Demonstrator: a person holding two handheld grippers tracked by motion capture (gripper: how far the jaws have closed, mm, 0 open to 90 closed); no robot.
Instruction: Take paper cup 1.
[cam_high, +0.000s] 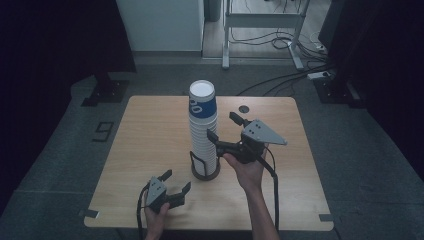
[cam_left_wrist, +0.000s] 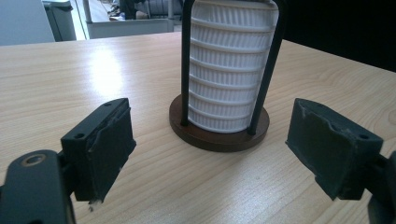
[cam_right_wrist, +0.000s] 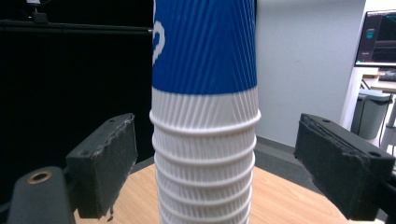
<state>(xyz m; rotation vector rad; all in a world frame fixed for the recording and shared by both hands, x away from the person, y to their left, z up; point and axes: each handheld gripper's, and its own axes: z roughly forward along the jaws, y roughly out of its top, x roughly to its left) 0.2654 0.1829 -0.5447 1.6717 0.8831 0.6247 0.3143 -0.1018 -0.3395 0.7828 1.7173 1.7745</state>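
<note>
Light wooden table (cam_high: 150, 145) carries a round dark holder base (cam_left_wrist: 219, 135) with stacked paper cups (cam_high: 203, 132), directly ahead of the left claw (cam_high: 176, 182), left of the right claw (cam_high: 223, 126).

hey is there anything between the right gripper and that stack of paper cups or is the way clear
Nothing visible stands in the way. The right gripper is beside the cup stack, jaws open and aimed straight at it, pads clear of the cups on both sides. The holder's black wire uprights sit lower, around the stack's bottom.
</note>
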